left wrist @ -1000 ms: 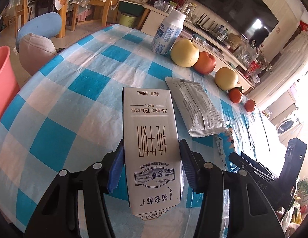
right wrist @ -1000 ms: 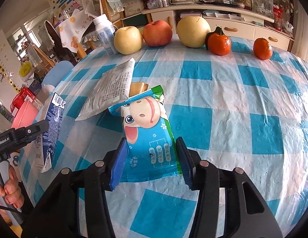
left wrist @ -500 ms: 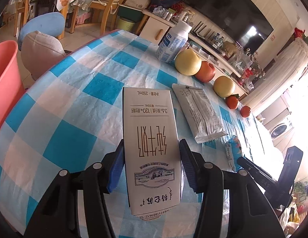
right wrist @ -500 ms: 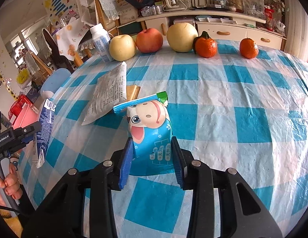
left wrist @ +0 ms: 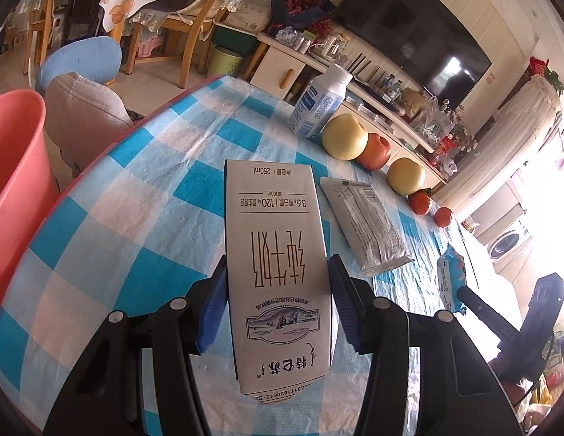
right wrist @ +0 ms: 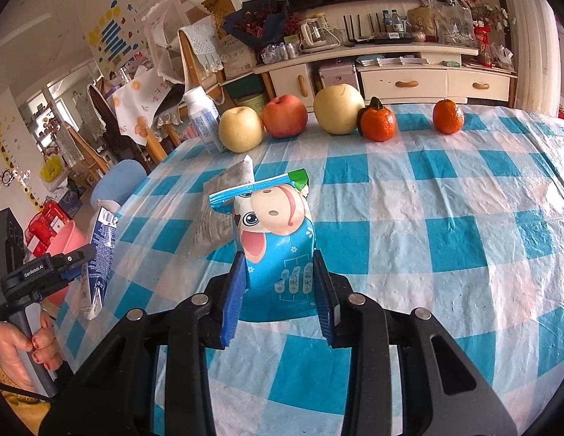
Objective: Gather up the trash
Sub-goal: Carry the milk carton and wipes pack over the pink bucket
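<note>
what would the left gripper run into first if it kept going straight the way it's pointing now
Probably the checked tablecloth just beyond the milk carton that the left gripper clamps; depth is hard to judge, and nothing else lies straight ahead.

milk carton (left wrist: 278,265) "250mL", left gripper (right wrist: 78,272) "GenRobot.AI"

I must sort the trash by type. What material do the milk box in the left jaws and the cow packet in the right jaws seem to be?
Milk box: looks like coated paperboard, matte white, with sharp folded edges and flat faces.
Cow packet: probably thin plastic film, glossy, with a crimped top seal and soft creases.
</note>
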`<state>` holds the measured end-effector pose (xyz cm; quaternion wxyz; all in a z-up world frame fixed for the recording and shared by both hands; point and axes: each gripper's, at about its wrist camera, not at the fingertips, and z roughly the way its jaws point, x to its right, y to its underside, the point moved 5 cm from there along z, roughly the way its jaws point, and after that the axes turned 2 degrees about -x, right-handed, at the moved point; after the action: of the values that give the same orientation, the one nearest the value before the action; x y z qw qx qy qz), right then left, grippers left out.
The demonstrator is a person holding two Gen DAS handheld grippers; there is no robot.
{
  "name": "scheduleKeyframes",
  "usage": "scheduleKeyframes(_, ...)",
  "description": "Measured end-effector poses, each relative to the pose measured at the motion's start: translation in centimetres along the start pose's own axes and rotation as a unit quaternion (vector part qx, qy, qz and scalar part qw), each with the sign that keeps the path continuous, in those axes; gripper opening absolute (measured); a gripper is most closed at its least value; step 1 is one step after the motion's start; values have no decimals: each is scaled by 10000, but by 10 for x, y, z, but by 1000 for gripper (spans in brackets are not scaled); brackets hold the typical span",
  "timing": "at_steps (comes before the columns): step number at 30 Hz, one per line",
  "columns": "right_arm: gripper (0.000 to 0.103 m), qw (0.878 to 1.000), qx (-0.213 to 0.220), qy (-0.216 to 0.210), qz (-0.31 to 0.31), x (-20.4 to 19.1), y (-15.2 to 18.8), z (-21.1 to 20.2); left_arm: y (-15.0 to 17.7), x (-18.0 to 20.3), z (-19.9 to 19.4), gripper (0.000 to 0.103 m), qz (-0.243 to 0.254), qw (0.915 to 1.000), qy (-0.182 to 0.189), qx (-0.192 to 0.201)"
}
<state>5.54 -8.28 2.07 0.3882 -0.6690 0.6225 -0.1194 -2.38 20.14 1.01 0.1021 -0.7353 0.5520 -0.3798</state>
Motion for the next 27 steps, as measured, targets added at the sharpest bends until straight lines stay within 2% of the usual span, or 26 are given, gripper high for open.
scheduleKeyframes(8,37,9991,191,-381,-81,-44,-13,-11,-18,-16,-25,55,-48,9994,26,354)
scheduleKeyframes(14,37,9958,119,-831,-363,-101,-17,-7,-31,-44,-47,55,-264,9975,-73,649)
scheduleKeyframes(21,37,9866,-72,-1361,-894,-189,-18,6,-49,-92,-83,55,-545,9904,-528,1153)
scheduleKeyframes(27,37,9728,-281,-1836,-1385,-270,-15,26,-59,-146,-112,55,-987,9794,-917,1506)
